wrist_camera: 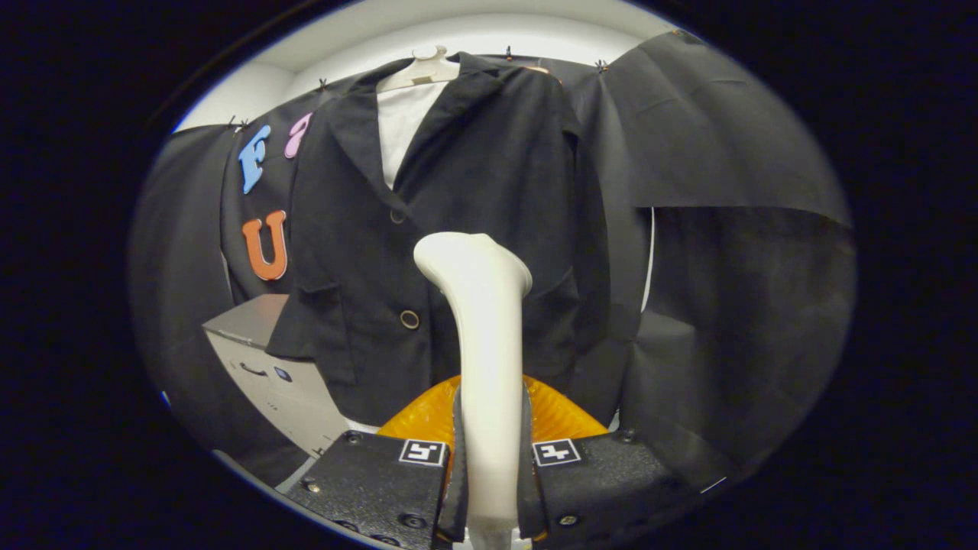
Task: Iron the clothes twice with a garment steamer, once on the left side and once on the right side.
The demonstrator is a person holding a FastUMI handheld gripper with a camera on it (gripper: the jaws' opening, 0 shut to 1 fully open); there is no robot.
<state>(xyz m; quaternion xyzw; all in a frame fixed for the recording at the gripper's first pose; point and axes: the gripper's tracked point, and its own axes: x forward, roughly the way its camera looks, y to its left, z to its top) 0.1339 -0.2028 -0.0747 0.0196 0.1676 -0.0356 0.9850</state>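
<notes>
Black cloth walls the booth behind a dark jacket (pixel 458 229) on a hanger (pixel 422 67). We see our gripper (pixel 489 466) level, fingers pinching the garment steamer (pixel 483 344) upright, its head near the jacket's front.

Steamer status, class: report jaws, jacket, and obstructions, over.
Gripper jaws shut on steamer handle. Steamer head facing black jacket on hanger, near its middle buttons. Nothing between them.

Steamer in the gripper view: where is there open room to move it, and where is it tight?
The gripper, shut on the steamer, faces the black jacket on its hanger. Open room lies beside the jacket's far edge, before the booth wall. It is tight on the other side, where the grey cabinet sits under the jacket's hem.
</notes>
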